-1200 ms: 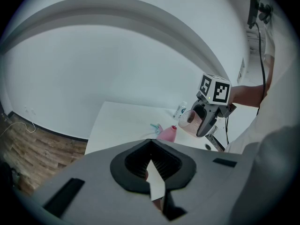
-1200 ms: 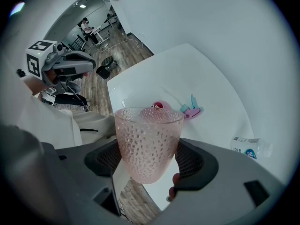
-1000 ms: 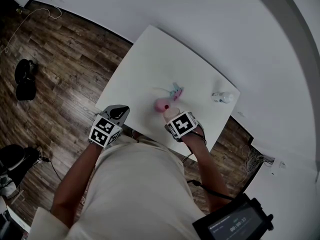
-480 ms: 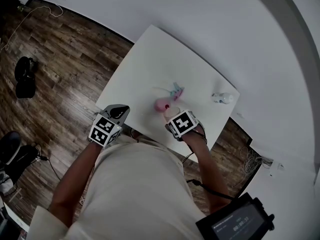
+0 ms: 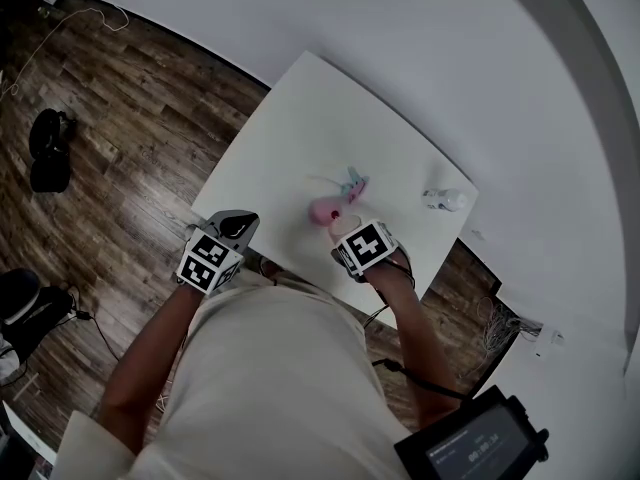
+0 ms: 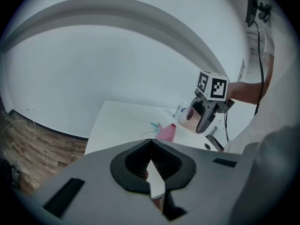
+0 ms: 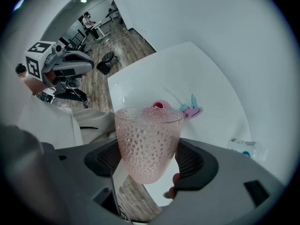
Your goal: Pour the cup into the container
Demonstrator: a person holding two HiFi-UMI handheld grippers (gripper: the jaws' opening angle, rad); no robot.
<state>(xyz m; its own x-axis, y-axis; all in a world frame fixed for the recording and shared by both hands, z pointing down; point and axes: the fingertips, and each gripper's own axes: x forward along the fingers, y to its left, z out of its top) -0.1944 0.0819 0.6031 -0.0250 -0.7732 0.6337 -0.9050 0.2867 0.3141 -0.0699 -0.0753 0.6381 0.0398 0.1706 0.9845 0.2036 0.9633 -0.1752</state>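
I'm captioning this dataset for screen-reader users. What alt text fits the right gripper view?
A hand-held gripper clamps a pink dimpled cup between its jaws, with a white table behind it. Just past the cup's rim shows a pink container, and a plastic bottle lies farther right.

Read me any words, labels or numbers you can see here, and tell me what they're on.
No text reads clearly.
Bottle label: print too blurred to read.
Screen at lower right of the head view: figures too small to read.
Marker cubes: black-and-white patterns, no words.
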